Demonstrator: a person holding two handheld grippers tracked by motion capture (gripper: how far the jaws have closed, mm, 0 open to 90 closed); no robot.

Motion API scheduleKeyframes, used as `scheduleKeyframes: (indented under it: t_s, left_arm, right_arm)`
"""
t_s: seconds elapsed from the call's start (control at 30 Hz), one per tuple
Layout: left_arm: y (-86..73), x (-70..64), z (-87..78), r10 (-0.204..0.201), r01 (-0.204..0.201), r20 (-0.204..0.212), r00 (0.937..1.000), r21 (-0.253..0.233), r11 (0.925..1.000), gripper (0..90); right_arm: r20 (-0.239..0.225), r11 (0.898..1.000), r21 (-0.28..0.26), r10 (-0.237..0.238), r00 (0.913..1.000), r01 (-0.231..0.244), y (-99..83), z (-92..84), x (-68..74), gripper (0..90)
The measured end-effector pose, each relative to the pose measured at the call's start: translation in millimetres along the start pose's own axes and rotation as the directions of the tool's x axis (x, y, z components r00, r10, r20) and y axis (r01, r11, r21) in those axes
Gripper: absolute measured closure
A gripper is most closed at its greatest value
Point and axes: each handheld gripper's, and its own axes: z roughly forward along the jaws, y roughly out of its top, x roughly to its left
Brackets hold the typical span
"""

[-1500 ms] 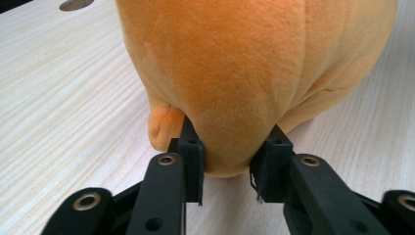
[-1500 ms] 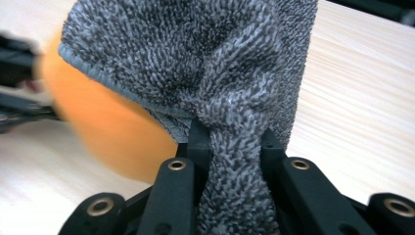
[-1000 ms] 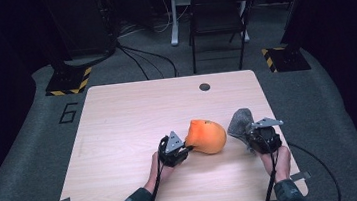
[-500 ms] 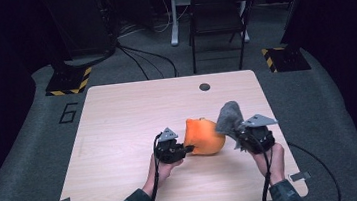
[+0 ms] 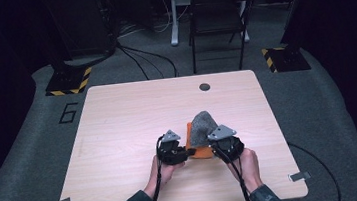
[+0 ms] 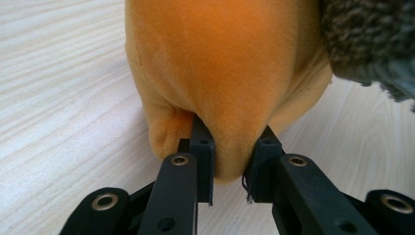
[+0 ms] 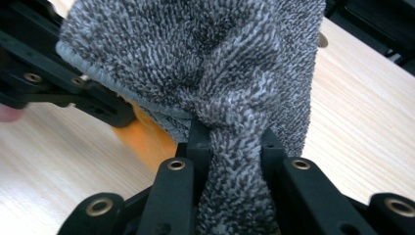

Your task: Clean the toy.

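Note:
An orange cloth (image 5: 200,152) lies bunched on the wooden table (image 5: 128,116), front of centre. My left gripper (image 5: 190,151) is shut on its near-left fold; in the left gripper view both jaws pinch the orange cloth (image 6: 225,73) at the gripper (image 6: 230,159). A grey terry cloth (image 5: 203,126) stands in a hump over the orange one, partly covering it. My right gripper (image 5: 216,147) is shut on its near edge. In the right gripper view the grey cloth (image 7: 205,54) is bunched in the right gripper (image 7: 232,144), with orange cloth (image 7: 147,134) and my left gripper (image 7: 73,93) beyond.
A small dark round hole (image 5: 204,86) sits near the table's far edge. Behind the table stand a folding chair (image 5: 218,16) and two hazard-striped bases (image 5: 69,84) on the grey floor. Wide bare wood stretches left of the cloths.
My right gripper has carried the grey cloth leftward onto the orange cloth, which now shows less. The left gripper has stayed where it was, still pinching the orange cloth.

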Motion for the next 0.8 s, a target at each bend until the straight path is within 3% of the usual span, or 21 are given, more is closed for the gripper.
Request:
scheduleKeyframes:
  t_s: [0.17,0.3,0.37,0.57,0.67,0.77,0.8]
  left_arm:
    - [0.2,1.3,-0.2,0.013,-0.013,0.006,0.9999,0.003,0.9999,76.1]
    - [-0.3,1.3,0.3,-0.008,0.008,0.009,0.9999,-0.005,1.0000,75.9]
    - [-0.3,1.6,0.4,-0.006,0.006,0.010,0.9999,-0.006,1.0000,75.9]
    - [0.2,2.7,0.4,0.005,-0.005,0.009,0.9999,-0.004,1.0000,75.7]
    - [-0.1,1.7,0.4,0.019,-0.019,0.003,0.9998,-0.001,0.9998,75.7]
    - [0.1,1.3,0.4,0.021,-0.021,0.001,0.9998,-0.001,0.9998,75.6]
    - [0.0,1.7,0.2,0.014,-0.014,0.001,0.9999,-0.001,0.9999,75.6]
  right_arm:
    - [0.002,1.000,0.010,0.022,0.9998,-0.022,-6.9,2.3,-10.2,75.1]
    - [0.018,0.998,0.038,0.048,0.9987,-0.049,-15.0,5.1,-20.7,75.0]
    - [0.023,0.994,0.061,0.090,0.9957,-0.091,-20.7,8.6,-27.4,75.1]
    - [0.049,0.982,0.121,0.141,0.9888,-0.146,-39.9,27.3,-47.1,75.1]
    - [0.047,0.967,0.175,0.178,0.9829,-0.184,-51.1,38.9,-54.1,75.0]
    - [0.047,0.964,0.169,0.202,0.9783,-0.207,-52.6,35.5,-60.2,75.0]
    - [0.053,0.969,0.149,0.193,0.9798,-0.198,-50.2,30.1,-63.7,75.0]
